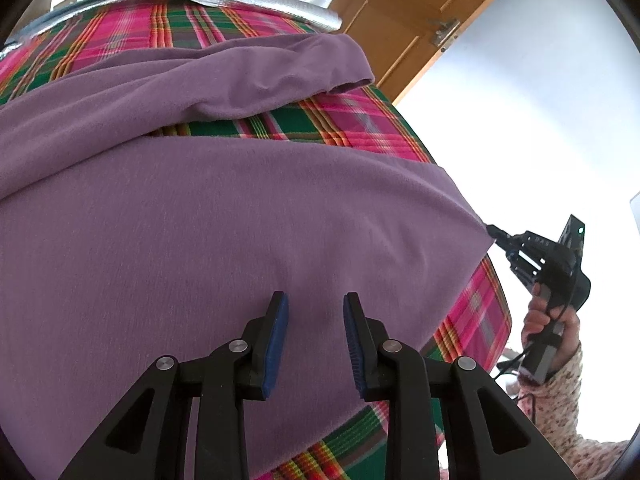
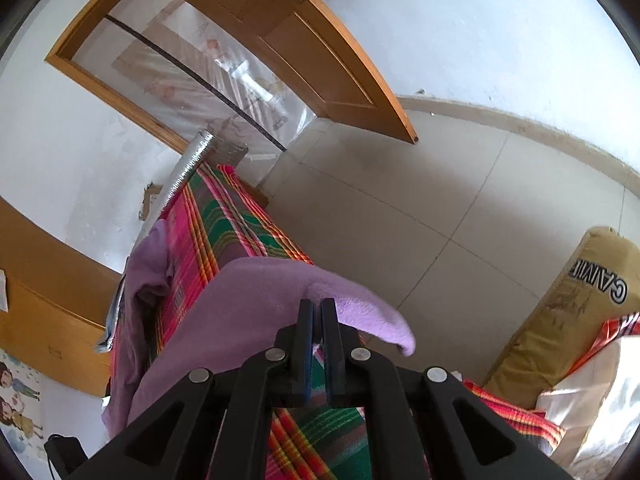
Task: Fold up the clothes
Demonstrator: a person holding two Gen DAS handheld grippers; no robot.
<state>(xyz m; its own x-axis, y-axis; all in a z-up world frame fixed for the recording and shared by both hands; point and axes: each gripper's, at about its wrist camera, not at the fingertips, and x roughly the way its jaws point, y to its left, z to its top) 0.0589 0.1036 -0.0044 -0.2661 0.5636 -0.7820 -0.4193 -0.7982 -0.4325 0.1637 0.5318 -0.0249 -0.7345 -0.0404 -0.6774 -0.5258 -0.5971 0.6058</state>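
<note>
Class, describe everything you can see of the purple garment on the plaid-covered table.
The purple garment is a soft, fleecy-looking knit, plain mauve, with no print visible. It lies spread over the plaid cloth, mostly flat with shallow wrinkles. A sleeve with an open cuff stretches across the far side. The right gripper is shut on one edge, pulling it into a taut point beyond the table edge. The left gripper is open above the fabric; whether it touches cannot be told.

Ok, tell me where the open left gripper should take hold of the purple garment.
Grip the near hem of the purple garment, coming in low from the near side. The right gripper already pinches the right corner, so the left gripper, open above flat cloth, probably suits the opposite end of that edge.
</note>
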